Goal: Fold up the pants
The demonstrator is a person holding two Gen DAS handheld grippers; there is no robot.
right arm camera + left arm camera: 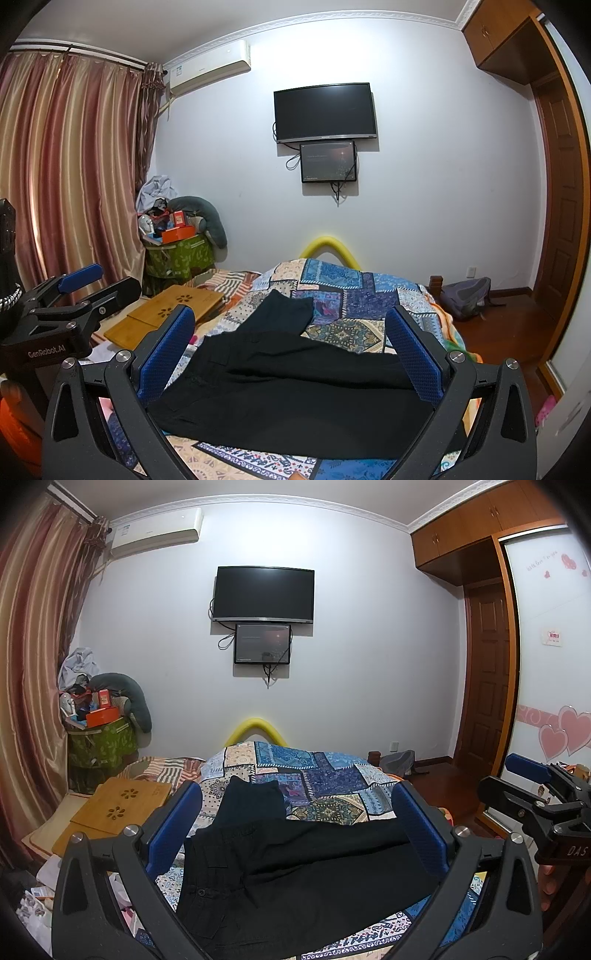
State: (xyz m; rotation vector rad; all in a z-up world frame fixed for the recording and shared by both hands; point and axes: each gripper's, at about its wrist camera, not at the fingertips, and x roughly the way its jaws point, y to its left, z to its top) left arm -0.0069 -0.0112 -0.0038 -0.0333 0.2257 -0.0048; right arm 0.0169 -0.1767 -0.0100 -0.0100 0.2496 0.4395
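Room: bedroom with a wall television (pixel 264 594), striped curtains (pixel 33 627) and a bed under a patchwork bedspread (pixel 332 775).
Left wrist view, claw: left gripper (pixel 297 825) has its blue fingers (pixel 173 825) spread wide, holding nothing.
Left wrist view, pants: black pants (pixel 295 867) lie flat on the bedspread just ahead and below, spanning the gap between the fingers; one leg runs away toward the far end of the bed, the other crosses to the right.
Left wrist view, room: wooden board (pixel 122 806) lies off to the left; right gripper (pixel 532 790) hovers to the right, apart from the cloth.
Right wrist view, claw: right gripper (pixel 291 349) is likewise wide open and empty.
Right wrist view, pants: pants (pixel 295 391) sit straight ahead and below, waist toward the left finger, long axis running left to right.
Right wrist view, edges: bed edge falls away right of the claw to bare floor; left gripper (pixel 85 286) waits off left.
Judgement: both claws seem equally near.
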